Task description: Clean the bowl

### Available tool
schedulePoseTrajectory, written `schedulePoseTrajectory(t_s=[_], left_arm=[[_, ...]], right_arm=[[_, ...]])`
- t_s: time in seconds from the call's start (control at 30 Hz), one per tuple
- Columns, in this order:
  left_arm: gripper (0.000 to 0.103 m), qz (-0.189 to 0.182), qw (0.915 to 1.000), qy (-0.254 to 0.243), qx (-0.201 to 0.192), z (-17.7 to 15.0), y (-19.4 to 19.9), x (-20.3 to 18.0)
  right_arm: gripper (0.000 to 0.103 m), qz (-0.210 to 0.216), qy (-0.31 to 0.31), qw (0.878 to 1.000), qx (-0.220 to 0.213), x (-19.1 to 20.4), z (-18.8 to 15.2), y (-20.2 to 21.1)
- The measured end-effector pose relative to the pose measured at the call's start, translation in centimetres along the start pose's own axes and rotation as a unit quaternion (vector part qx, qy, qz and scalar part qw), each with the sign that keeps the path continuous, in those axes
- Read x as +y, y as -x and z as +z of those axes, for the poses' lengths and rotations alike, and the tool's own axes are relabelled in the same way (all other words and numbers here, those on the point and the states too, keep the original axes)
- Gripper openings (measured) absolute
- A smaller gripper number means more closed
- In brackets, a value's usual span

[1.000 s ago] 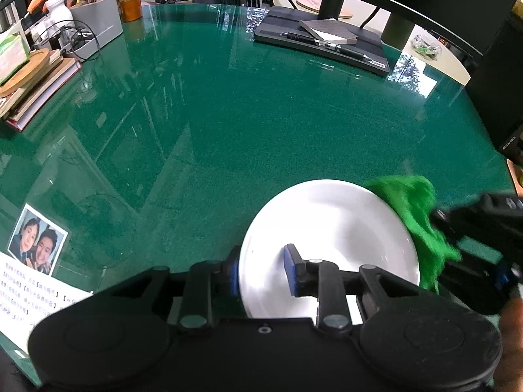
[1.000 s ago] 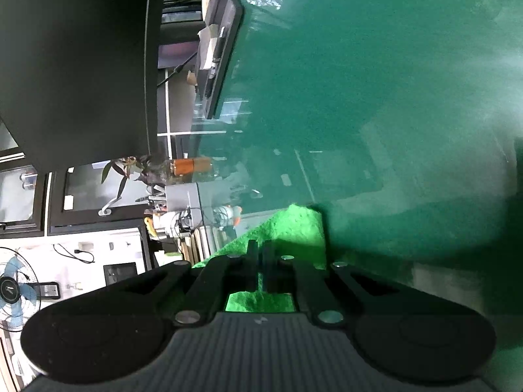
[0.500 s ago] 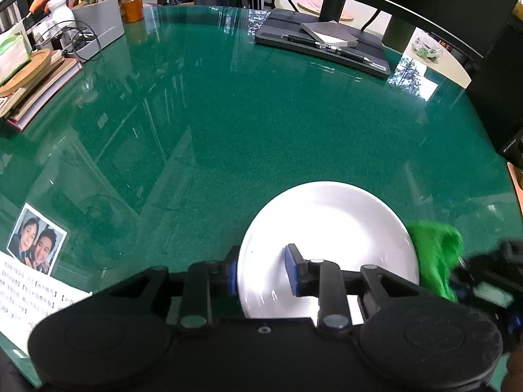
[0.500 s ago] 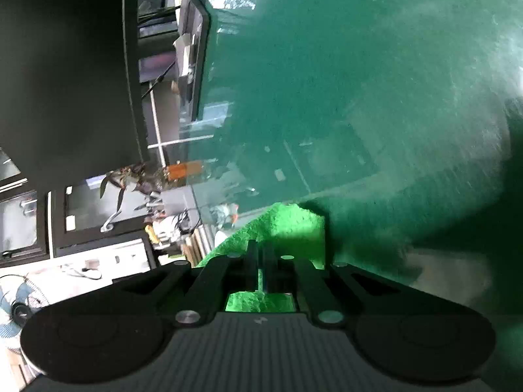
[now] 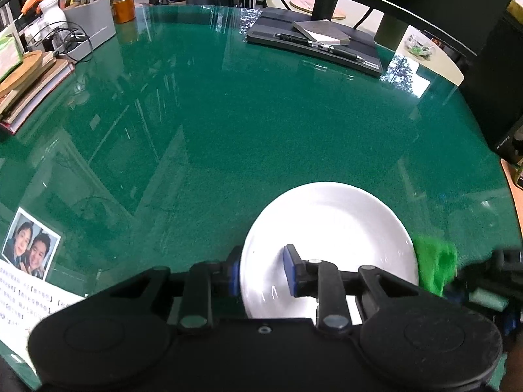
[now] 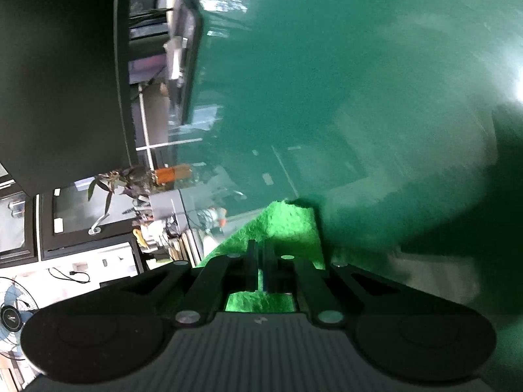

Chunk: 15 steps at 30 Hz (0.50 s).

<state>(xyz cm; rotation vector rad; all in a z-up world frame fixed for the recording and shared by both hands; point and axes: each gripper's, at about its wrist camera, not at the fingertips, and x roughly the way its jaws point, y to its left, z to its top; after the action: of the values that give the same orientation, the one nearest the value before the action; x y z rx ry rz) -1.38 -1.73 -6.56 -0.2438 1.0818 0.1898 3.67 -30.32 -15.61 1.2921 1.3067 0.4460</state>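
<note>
Your left gripper (image 5: 261,269) pinches the near-left rim of the white bowl (image 5: 330,228), one blue pad outside the rim and the other inside, and the bowl sits on the green glass tabletop (image 5: 245,114) at the near right of that view. Your right gripper (image 6: 260,261) has its jaws pressed together on the green cloth (image 6: 287,225), which bunches out past the fingertips; in the left wrist view the cloth (image 5: 436,261) hangs just beside the bowl's right rim, off the white surface, and looks blurred. The wide middle of the tabletop beyond the bowl is bare. At the far edge lies a dark laptop (image 5: 313,45) with a grey notebook (image 5: 322,31) and a pen (image 5: 327,47) on it. At the far left stand a grey organizer (image 5: 90,27) full of tools, an orange jar (image 5: 123,8), a tangle of black cable (image 5: 62,37) and a stack of books (image 5: 32,88). A photo (image 5: 31,245) and a printed sheet (image 5: 29,297) lie under the glass at the near left. A dark monitor (image 6: 59,65) fills the left of the right wrist view.
</note>
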Motion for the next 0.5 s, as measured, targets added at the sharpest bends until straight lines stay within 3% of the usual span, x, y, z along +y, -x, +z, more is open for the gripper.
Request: schedulePoseTrajectory(t_s=[0.2,0.33,0.5], left_arm=[[0.025,0.001,1.0,-0.005,0.0,0.1,0.0,-0.2],[0.024,-0.005,1.0,-0.006,0.0,0.2,-0.1,0.1],[0.024,-0.004,0.9999,-0.011,-0.004,0.3,-0.2,-0.1]], right_arm=[[0.003,0.0,0.001,1.0,-0.015,0.9,1.6,-2.4],[0.003,-0.016,0.019,1.0,-0.018,1.3,1.2,-1.9],[0.004,-0.055,0.036,0.998,0.016,1.1,-0.7,-0.4]])
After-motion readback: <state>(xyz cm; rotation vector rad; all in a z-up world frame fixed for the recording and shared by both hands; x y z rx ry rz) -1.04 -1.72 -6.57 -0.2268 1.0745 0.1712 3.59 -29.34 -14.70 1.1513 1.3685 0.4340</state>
